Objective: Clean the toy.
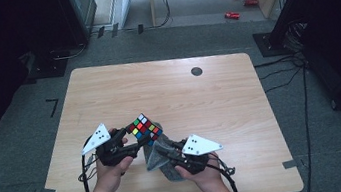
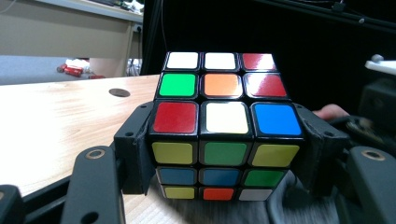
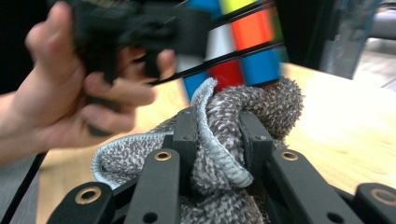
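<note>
Clamped cube (image 2: 224,128) in left gripper (image 1: 127,143), bunched cloth (image 3: 224,140) in right gripper (image 1: 163,151), frame centre; best wiped with firm, steady pressure.

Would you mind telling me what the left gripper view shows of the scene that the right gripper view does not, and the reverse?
Left gripper view alone: the puzzle cube sharp, its coloured stickers readable, clamped between the left tongs, plus a dark round spot on the table. Right gripper view alone: the grey cloth bunched and pinched in the right tongs, and the person's left hand. Both share the cube, the wooden tabletop and some of the cloth.
</note>
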The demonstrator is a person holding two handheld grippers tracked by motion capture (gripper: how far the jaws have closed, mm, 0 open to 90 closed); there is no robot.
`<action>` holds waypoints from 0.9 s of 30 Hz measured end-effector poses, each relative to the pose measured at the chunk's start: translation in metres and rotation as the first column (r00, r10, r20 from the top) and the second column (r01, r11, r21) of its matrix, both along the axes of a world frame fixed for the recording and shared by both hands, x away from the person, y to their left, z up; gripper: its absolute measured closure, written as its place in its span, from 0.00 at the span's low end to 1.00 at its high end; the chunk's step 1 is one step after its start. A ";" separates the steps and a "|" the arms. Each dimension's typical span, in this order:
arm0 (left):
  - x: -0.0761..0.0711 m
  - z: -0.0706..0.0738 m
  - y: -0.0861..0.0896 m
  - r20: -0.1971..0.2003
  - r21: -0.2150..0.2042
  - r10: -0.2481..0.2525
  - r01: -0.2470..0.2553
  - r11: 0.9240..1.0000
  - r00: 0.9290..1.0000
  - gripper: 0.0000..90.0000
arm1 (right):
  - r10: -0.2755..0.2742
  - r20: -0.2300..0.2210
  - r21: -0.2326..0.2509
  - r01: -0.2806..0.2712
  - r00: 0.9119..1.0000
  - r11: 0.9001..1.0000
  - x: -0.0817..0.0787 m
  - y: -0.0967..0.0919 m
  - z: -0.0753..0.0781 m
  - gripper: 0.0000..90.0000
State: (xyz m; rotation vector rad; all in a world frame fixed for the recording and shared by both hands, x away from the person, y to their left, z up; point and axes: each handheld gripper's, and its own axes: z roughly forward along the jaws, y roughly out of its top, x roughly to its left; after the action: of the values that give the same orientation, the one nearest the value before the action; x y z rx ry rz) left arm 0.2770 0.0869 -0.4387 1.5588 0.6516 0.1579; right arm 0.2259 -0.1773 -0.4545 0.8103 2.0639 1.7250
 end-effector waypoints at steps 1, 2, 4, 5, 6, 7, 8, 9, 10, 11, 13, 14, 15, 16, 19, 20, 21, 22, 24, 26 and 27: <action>0.000 0.000 0.000 0.001 0.002 0.000 0.000 1.000 1.000 0.39 | -0.015 -0.005 0.014 0.015 1.000 1.000 0.001 -0.004 0.001 0.82; 0.000 0.000 0.000 0.000 0.003 0.000 0.000 1.000 1.000 0.39 | -0.027 -0.009 0.023 0.027 1.000 0.999 0.003 -0.007 0.002 0.82; 0.000 0.000 -0.001 0.001 0.005 -0.001 0.001 1.000 1.000 0.39 | -0.039 -0.009 0.030 0.040 0.999 0.999 0.004 -0.010 0.003 0.82; 0.000 0.000 -0.002 0.001 0.004 -0.002 0.002 1.000 1.000 0.39 | -0.038 -0.008 0.030 0.038 0.999 0.999 0.003 -0.010 0.003 0.82; 0.000 0.000 -0.002 0.000 0.004 -0.003 0.003 1.000 1.000 0.39 | -0.034 -0.007 0.027 0.034 0.999 0.999 0.003 -0.008 0.002 0.82; 0.000 0.000 -0.002 0.000 0.004 -0.002 0.002 1.000 1.000 0.39 | -0.023 -0.010 0.023 0.023 1.000 0.999 0.002 -0.006 0.001 0.82; 0.000 0.000 -0.002 0.001 0.004 -0.001 0.001 1.000 1.000 0.39 | -0.010 -0.012 0.013 0.010 1.000 1.000 0.001 -0.002 0.000 0.82; 0.000 0.000 -0.002 0.001 0.004 -0.001 0.001 1.000 1.000 0.39 | 0.004 -0.007 -0.001 -0.005 1.000 1.000 -0.001 0.001 -0.001 0.81; 0.000 0.000 -0.002 0.001 0.004 0.000 0.000 1.000 1.000 0.39 | 0.019 -0.003 -0.015 -0.019 1.000 1.000 -0.002 0.005 -0.002 0.81; 0.000 0.000 -0.001 -0.001 -0.002 -0.001 0.001 1.000 1.000 0.39 | 0.027 0.002 -0.026 -0.026 1.000 0.999 -0.004 0.007 -0.002 0.81; 0.000 0.001 0.000 0.002 -0.008 0.002 -0.002 1.000 1.000 0.39 | 0.028 0.004 -0.019 -0.028 1.000 0.999 -0.003 0.005 0.001 0.81; 0.000 0.001 0.000 0.003 -0.011 0.003 -0.003 1.000 1.000 0.39 | 0.017 0.001 -0.001 -0.017 1.000 1.000 -0.001 0.000 0.003 0.81; 0.000 0.001 0.001 0.002 -0.010 0.004 -0.004 1.000 1.000 0.39 | -0.005 0.001 0.019 0.005 1.000 1.000 0.000 -0.005 0.005 0.81; 0.000 0.001 0.001 0.002 -0.008 0.005 -0.005 1.000 1.000 0.39 | -0.026 0.000 0.035 0.026 1.000 0.999 0.002 -0.010 0.006 0.82; 0.001 0.000 0.000 -0.003 -0.004 0.004 -0.004 1.000 1.000 0.39 | -0.037 -0.005 0.053 0.037 0.999 0.998 0.004 -0.015 0.006 0.82; 0.001 -0.001 -0.001 -0.003 -0.002 0.005 -0.005 1.000 1.000 0.39 | -0.028 -0.010 0.049 0.028 1.000 0.998 0.003 -0.013 0.005 0.81; 0.001 -0.001 -0.001 -0.004 -0.001 0.005 -0.005 1.000 1.000 0.39 | -0.014 -0.014 0.041 0.015 1.000 0.999 0.003 -0.009 0.004 0.81; 0.000 0.000 -0.001 -0.003 -0.001 0.006 -0.006 1.000 1.000 0.39 | 0.007 -0.016 0.029 -0.006 1.000 1.000 0.002 -0.005 0.002 0.81; 0.001 0.000 0.000 -0.002 -0.001 0.007 -0.007 1.000 1.000 0.39 | 0.056 -0.024 0.008 -0.056 0.998 0.998 -0.001 0.004 -0.001 0.81; 0.000 0.000 0.000 -0.003 -0.002 0.006 -0.006 1.000 1.000 0.39 | 0.098 -0.030 -0.009 -0.098 0.995 0.995 -0.004 0.009 -0.002 0.81; 0.000 0.000 0.001 -0.003 -0.004 0.007 -0.007 1.000 1.000 0.39 | 0.104 -0.028 -0.014 -0.104 0.994 0.994 -0.005 0.010 -0.001 0.81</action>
State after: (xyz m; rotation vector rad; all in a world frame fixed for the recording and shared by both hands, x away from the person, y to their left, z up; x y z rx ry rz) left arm 0.2773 0.0875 -0.4384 1.5536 0.6587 0.1594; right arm 0.2213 -0.1669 -0.4560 0.7378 2.1702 1.7591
